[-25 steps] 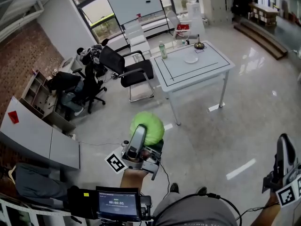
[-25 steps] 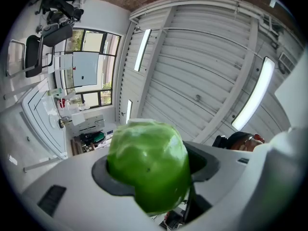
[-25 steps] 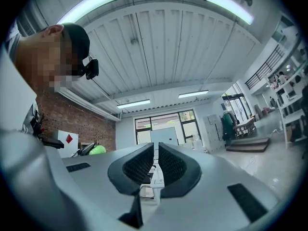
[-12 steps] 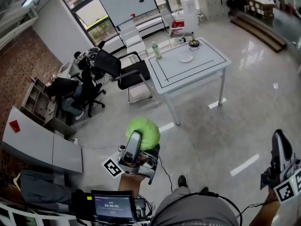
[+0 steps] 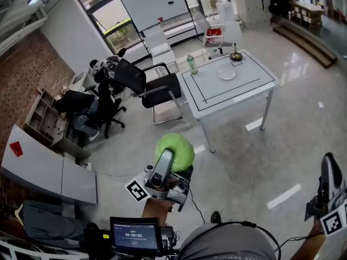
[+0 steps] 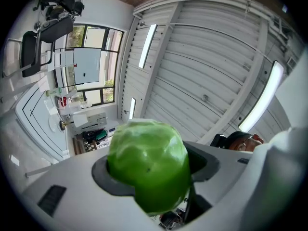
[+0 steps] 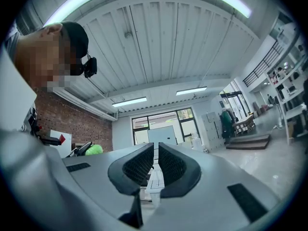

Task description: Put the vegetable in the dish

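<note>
A round green cabbage (image 5: 175, 148) is held up in front of me over the floor, with my left gripper (image 5: 174, 159) shut on it. In the left gripper view the cabbage (image 6: 149, 170) fills the space between the jaws. The white dish (image 5: 227, 73) lies on the white table (image 5: 241, 93), far ahead and to the right. My right gripper (image 5: 329, 181) hangs at the lower right, away from everything. Its jaws (image 7: 156, 165) are shut with nothing between them.
On the table stand a green bottle (image 5: 192, 65) and a small dark bowl-like object (image 5: 236, 55). A black office chair (image 5: 157, 85) is at the table's left side. Seated people and desks (image 5: 81, 104) line the left. A small screen (image 5: 134, 235) sits below me.
The head view has swayed a little, so the table sits slightly more to the right in the frame. The left gripper's hold on the cabbage is unchanged, and the right gripper stays shut.
</note>
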The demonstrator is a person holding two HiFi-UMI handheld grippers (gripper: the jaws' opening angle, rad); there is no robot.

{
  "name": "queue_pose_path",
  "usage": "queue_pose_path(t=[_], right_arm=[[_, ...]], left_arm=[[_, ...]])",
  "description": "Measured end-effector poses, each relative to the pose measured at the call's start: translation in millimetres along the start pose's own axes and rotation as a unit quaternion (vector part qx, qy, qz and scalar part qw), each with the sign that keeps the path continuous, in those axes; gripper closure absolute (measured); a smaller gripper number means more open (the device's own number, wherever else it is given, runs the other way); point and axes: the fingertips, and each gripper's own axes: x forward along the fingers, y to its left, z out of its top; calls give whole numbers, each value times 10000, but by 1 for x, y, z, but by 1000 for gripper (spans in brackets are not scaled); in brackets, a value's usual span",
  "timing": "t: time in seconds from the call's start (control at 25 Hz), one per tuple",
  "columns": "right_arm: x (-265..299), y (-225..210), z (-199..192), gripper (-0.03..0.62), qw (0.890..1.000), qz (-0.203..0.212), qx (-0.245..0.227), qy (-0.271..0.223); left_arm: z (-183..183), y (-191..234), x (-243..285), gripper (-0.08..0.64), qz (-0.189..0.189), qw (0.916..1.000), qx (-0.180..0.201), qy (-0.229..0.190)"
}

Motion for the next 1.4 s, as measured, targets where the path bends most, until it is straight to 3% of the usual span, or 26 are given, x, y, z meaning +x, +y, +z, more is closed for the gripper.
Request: queue_pose_path(t=[0.2,0.44,0.84,1.16,1.4], right_arm=[[35,11,-1,578,9999,-80,-38,-84],[63,-8,1,578,10000,-45,-76,13],[103,-86,16,578,9995,212,-94,192],[123,-142,13,578,9985,501,25,197],[136,-162,4,578,9985,468,136,250]], left_arm=[[29,27,-1,268,8,10000,-48,62],[35,57,12,268,146,9998,-115,-36],[13,87,68,268,263,9992,36,-283],[-29,114,103,268,411,9985,77,-341],[-31,131,118,268,488,9984,123,-245]])
